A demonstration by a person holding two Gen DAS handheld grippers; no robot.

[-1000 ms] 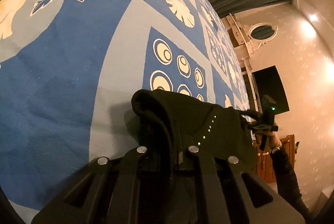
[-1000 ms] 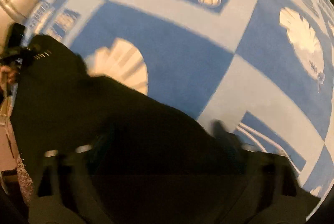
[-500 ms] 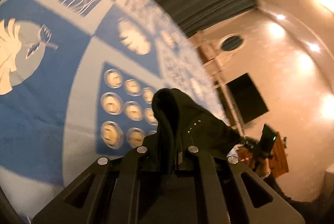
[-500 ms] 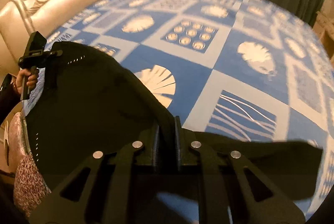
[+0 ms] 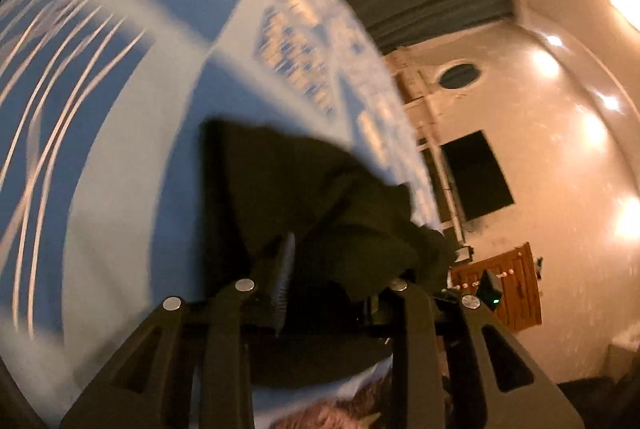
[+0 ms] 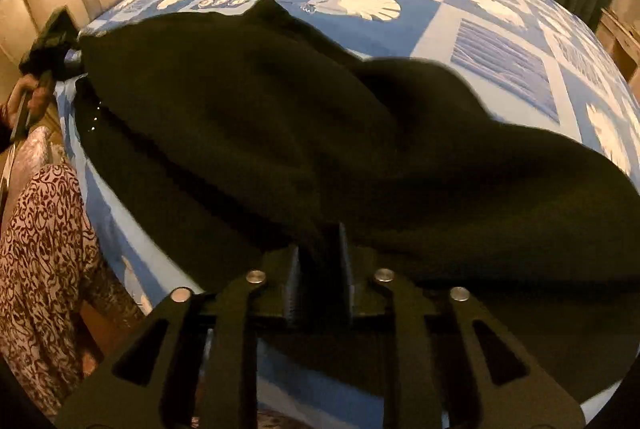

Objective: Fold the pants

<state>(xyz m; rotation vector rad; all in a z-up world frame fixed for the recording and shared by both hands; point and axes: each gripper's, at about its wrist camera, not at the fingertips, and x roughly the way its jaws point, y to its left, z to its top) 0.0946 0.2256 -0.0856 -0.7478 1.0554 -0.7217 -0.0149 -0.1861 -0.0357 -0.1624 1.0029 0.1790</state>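
Pants lie in a dark unfolded heap on the blue patterned bedspread, right tongs clamped on an edge, left tongs spread wide, every fold apparently ahead.

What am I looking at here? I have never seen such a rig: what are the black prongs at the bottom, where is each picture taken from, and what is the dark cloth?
There is no robot here. A person holds a hand-held two-finger gripper in each hand, and each gripper carries a wide-angle camera that looks along its own fingers. That is why black prongs fill the bottom of both pictures.

One picture comes from the left gripper and is blurred. Its jaws stand apart, with cloth lying between them. The other comes from the right gripper, whose jaws appear to be closed on the cloth.

The dark cloth is the pants, stretched between the two grippers over a blue patterned bedspread. At the left edge of the right picture you can see the person's patterned clothing.
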